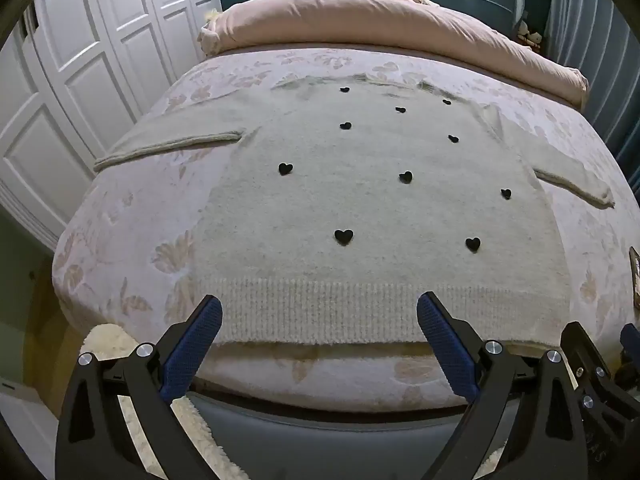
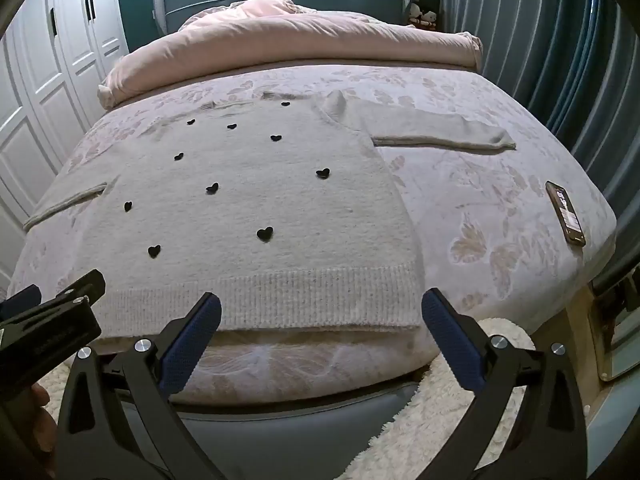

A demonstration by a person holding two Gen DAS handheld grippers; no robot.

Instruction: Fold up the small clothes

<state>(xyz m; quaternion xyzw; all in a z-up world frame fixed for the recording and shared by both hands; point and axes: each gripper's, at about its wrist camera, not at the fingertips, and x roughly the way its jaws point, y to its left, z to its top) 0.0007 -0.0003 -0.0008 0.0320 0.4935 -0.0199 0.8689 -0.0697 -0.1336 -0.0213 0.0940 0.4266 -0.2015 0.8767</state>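
A: Left wrist view: sweater (image 1: 360, 200) flat on bed (image 1: 120, 248), hem just ahead of left gripper (image 1: 319, 312), jaws wide apart, empty.
B: Right gripper (image 2: 321, 310) same, nothing held. Folding not begun; next likely needs a sleeve or hem pinched.

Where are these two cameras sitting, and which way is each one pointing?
Left wrist view: on the left gripper, looking forward and down over its open blue fingers at the sweater; the right gripper's edge shows at right.
Right wrist view: on the right gripper, same downward look, nearer the phone; the left gripper and a bit of hand show at left.
Shared: sweater, bed, pink duvet, white wardrobe.
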